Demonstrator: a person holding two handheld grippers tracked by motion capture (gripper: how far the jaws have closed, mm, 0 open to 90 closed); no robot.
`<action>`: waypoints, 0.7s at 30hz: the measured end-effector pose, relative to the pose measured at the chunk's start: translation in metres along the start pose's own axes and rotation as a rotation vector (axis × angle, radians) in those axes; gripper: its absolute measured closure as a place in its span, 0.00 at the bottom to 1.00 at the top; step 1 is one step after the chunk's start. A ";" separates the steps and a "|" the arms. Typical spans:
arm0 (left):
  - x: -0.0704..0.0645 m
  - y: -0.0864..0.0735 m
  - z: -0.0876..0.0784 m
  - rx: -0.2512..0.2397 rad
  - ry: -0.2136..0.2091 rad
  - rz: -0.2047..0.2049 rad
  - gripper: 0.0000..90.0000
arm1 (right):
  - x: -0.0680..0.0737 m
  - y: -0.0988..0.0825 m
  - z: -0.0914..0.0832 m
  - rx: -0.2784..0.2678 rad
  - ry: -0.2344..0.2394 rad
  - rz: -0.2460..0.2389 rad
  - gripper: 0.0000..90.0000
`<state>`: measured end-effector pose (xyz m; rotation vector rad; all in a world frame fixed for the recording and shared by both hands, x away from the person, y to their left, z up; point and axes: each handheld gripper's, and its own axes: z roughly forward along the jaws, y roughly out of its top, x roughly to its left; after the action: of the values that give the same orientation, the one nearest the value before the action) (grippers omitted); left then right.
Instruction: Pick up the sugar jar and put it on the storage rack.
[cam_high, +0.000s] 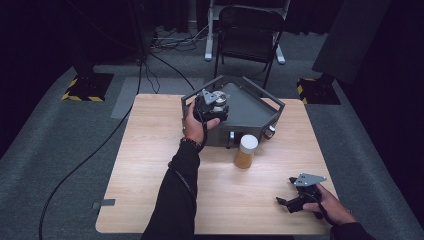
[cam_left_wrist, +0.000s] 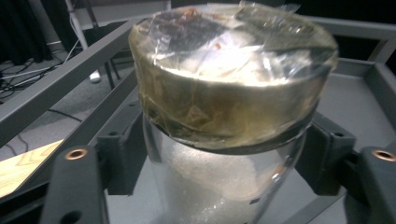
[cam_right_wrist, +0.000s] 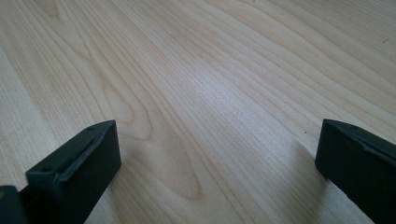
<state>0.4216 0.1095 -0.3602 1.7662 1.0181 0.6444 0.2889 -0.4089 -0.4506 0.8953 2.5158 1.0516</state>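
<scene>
1. Left hand-held gripper (cam_high: 214, 106) is clamping a clear jar (cam_left_wrist: 224, 140) over the grey tray (cam_high: 250, 107).
2. Right hand-held gripper (cam_high: 295, 200) is idling wide open, near the tray.
3. Next, probably: lowering it steadily.

A jar (cam_high: 245, 151) stands on the table (cam_high: 150, 160) before the tray (cam_high: 250, 107)

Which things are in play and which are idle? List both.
In play: left claw shut on clear wrap-lidded glass jar; grey angular metal rack; amber white-capped jar.
Idle: open right claw, light wooden table, black folding chair.
</scene>
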 end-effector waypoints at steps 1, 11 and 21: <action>-0.001 -0.001 -0.001 -0.007 0.003 -0.002 0.24 | 0.000 0.000 0.000 0.000 0.000 0.000 0.00; -0.011 -0.005 -0.007 -0.030 0.060 0.031 0.03 | 0.000 0.000 0.000 0.000 -0.001 0.001 0.00; -0.016 -0.013 -0.024 -0.030 0.061 0.096 0.01 | 0.000 0.000 0.000 0.000 -0.002 0.002 0.00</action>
<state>0.3904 0.1096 -0.3625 1.7869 0.9645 0.7741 0.2886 -0.4091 -0.4506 0.8985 2.5140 1.0506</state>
